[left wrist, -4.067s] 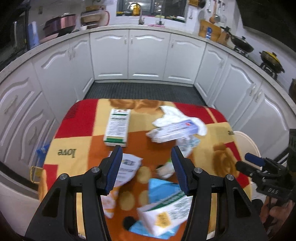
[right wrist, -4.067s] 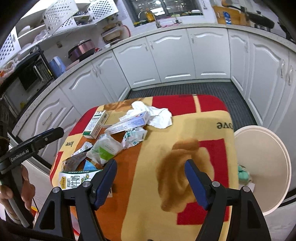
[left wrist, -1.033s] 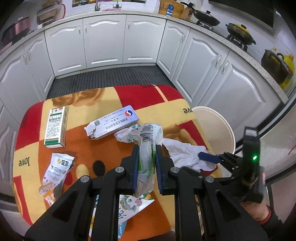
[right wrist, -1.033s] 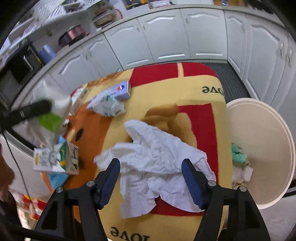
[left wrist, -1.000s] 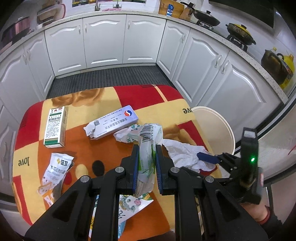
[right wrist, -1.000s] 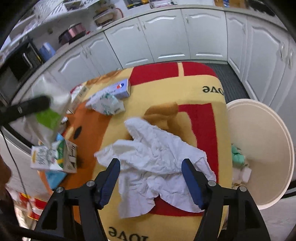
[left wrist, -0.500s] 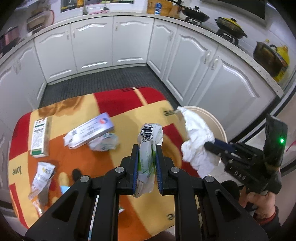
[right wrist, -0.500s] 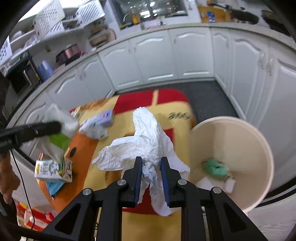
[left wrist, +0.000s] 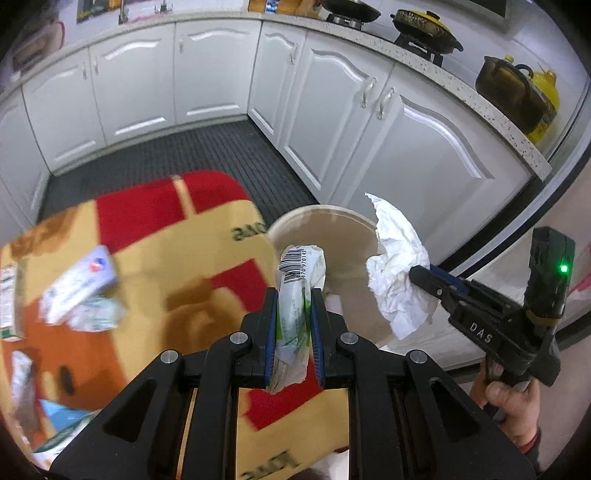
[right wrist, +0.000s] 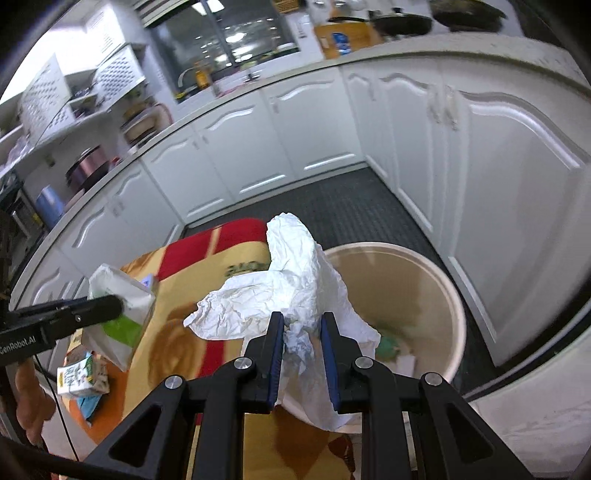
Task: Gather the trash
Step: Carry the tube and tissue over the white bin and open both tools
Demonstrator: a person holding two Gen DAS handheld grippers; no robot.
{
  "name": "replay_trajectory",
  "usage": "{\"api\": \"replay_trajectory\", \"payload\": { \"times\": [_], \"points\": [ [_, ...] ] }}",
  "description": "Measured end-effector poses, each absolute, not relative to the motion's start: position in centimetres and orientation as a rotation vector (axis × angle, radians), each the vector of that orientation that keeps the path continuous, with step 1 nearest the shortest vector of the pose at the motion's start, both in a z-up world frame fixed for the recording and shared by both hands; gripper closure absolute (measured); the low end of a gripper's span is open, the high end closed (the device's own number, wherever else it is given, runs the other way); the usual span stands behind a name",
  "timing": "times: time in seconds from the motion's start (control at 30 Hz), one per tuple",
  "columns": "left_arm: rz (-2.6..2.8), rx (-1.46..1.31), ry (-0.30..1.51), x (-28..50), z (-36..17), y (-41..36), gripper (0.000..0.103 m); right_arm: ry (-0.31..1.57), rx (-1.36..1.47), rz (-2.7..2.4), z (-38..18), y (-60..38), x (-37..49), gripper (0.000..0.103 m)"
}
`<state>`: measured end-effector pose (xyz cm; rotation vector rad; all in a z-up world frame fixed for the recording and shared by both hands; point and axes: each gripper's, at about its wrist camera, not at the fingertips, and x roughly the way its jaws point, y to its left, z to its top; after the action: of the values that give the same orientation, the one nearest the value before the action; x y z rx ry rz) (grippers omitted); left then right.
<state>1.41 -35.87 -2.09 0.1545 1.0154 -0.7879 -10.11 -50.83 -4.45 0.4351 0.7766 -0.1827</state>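
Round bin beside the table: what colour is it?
Cream round bin, clearest in the right wrist view.

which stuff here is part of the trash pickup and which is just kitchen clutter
Part of the job:
- left gripper, shut on green-and-white wrapper
- right gripper, shut on crumpled white paper
- cream bin
- boxes and wrappers on the table

Just lying about:
- yellow pot
- pink pot
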Motion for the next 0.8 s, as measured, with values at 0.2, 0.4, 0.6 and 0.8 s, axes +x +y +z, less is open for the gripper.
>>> {"api": "replay_trajectory", "payload": {
  "times": [0.2,0.4,0.6,0.8],
  "points": [
    [-0.794,0.133,1.040,2.0,-4.4,-39.4,0.089,0.806,0.472,-0.232,-6.3,-53.2,-10.3,0.084],
    [-0.777,0.139,1.050,2.5,-6.0,-41.3,0.089,0.840,0.494,-0.250,-8.0,-54.1,-9.5,0.084],
    [-0.777,0.173,1.022,2.2,-6.7,-42.0,0.088,0.853,0.503,-0.262,-8.8,-54.7,-9.0,0.084],
    [-0.785,0.151,1.043,2.6,-7.4,-41.9,0.072,0.868,0.507,-0.276,-9.4,-54.7,-8.6,0.054]
  ]
}}
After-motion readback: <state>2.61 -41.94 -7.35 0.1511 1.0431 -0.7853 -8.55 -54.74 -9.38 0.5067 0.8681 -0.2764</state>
